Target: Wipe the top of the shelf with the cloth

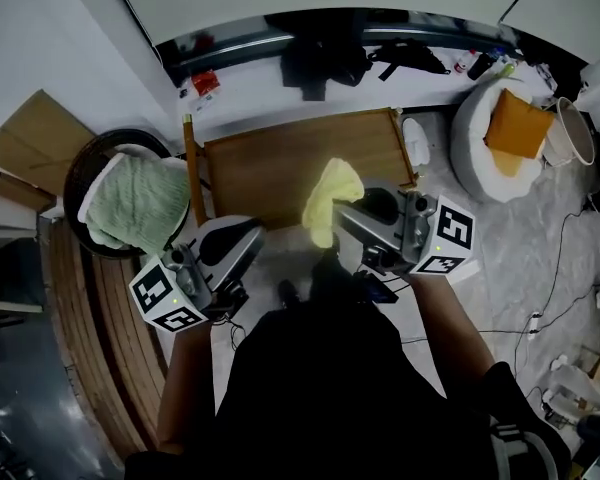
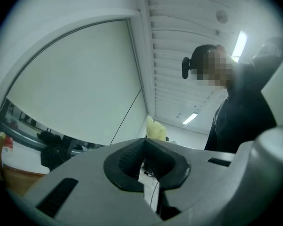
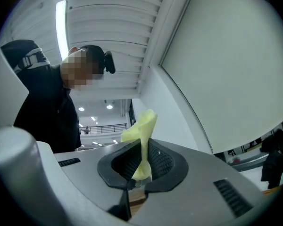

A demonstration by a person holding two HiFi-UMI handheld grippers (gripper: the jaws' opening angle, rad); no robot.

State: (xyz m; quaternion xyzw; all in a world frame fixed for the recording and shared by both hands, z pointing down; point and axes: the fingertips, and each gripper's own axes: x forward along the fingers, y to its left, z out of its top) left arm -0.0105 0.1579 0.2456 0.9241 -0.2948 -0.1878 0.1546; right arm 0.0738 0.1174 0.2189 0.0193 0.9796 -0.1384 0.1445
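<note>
The wooden shelf top (image 1: pixel 280 168) lies below me in the head view. A pale yellow cloth (image 1: pixel 330 200) hangs over its front edge, pinched by my right gripper (image 1: pixel 346 214), which is shut on it. In the right gripper view the cloth (image 3: pixel 140 138) sticks up from between the dark ribbed pads (image 3: pixel 162 163), and the camera faces the ceiling. My left gripper (image 1: pixel 250 232) hovers at the shelf's front left corner, tilted up, jaws shut with nothing in them. In the left gripper view (image 2: pixel 144 142) the cloth (image 2: pixel 154 128) peeks out just beyond the tips.
A dark round basket with a green towel (image 1: pixel 135 203) stands left of the shelf. A white beanbag with an orange cushion (image 1: pixel 515 128) and a pail (image 1: pixel 572 133) are at the right. Black bags (image 1: pixel 325 63) lie on the ledge behind. Cables run across the floor at the right.
</note>
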